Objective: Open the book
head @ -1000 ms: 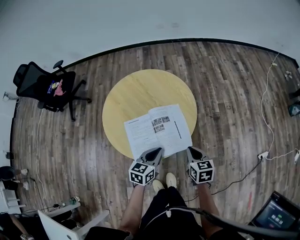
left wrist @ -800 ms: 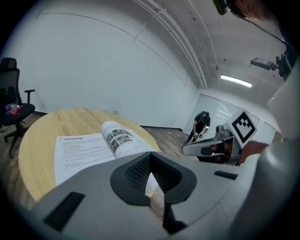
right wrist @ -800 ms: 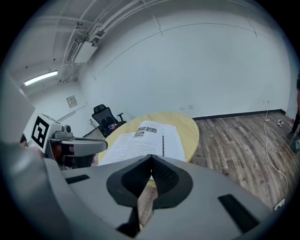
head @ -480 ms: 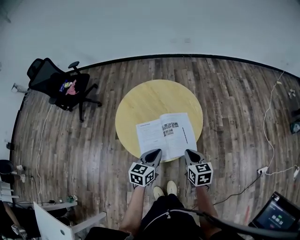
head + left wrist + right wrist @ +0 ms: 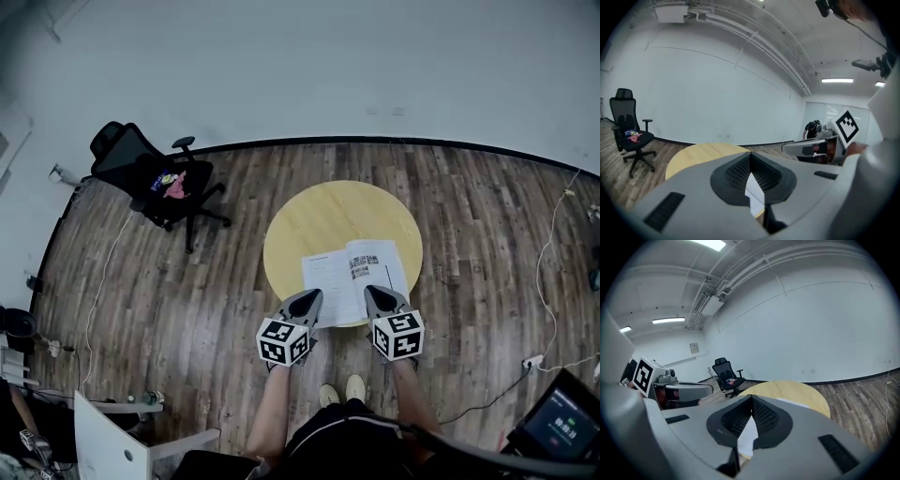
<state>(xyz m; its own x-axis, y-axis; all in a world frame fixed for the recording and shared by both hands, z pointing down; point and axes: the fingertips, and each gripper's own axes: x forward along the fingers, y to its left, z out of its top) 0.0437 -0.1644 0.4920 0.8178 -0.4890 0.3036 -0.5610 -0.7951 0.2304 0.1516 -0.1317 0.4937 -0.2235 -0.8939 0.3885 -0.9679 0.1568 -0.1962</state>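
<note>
The book (image 5: pixel 352 281) lies open and flat on the near half of the round yellow table (image 5: pixel 328 220), white pages up. My left gripper (image 5: pixel 312 296) hovers over the book's near left corner and my right gripper (image 5: pixel 372 292) over its near right corner. Both are lifted off the pages with their jaws together and nothing between them. In the left gripper view the shut tips (image 5: pixel 750 157) point across the table (image 5: pixel 693 157), and a strip of white page (image 5: pixel 752 190) shows below them. The right gripper view has the same shut tips (image 5: pixel 751 399) above a page (image 5: pixel 747 437).
A black office chair (image 5: pixel 155 178) stands on the wooden floor at the far left. Cables (image 5: pixel 548 281) run along the floor on the right, and a screen (image 5: pixel 562 422) sits at the bottom right. White furniture (image 5: pixel 112 441) is at the lower left. The person's shoes (image 5: pixel 342 389) are just short of the table.
Both grippers have risen from the book's near edge, and the head view has pulled up and back, so the table looks smaller. The book stays open on the table.
</note>
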